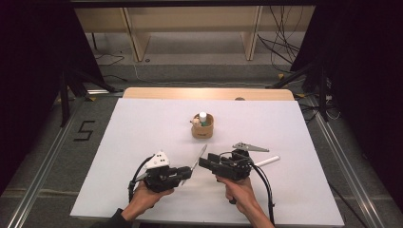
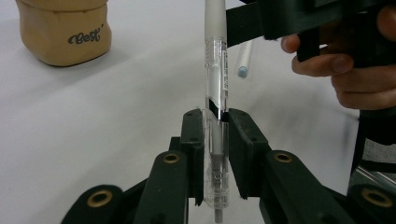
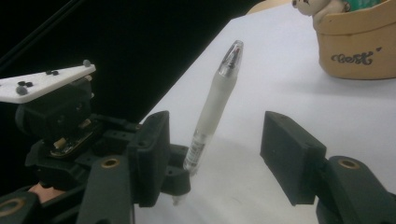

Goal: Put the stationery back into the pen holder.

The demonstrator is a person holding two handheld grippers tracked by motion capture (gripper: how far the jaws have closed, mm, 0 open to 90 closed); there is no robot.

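Note:
A white pen with a clear barrel (image 1: 199, 159) (image 2: 215, 51) (image 3: 217, 98) is clamped by its lower end in my left gripper (image 1: 187, 172) (image 2: 215, 119), which is shut on it, and it slants up and away over the table. My right gripper (image 1: 205, 162) (image 3: 219, 135) faces it from the right. Its jaws stand on either side of the pen's upper half with a gap on each side, open, and the pads do not touch the pen. In the left gripper view the right gripper (image 2: 280, 18) and the hand that holds it reach in at the top right.
A tan cup marked "Best" (image 1: 202, 127) (image 2: 65, 32) (image 3: 359, 42) stands at mid-table on the white sheet (image 1: 142, 133), with a small bottle and a little bear figure (image 3: 322, 7) in it. A white tube (image 1: 266, 161) (image 2: 243, 58) lies to the right of my right gripper.

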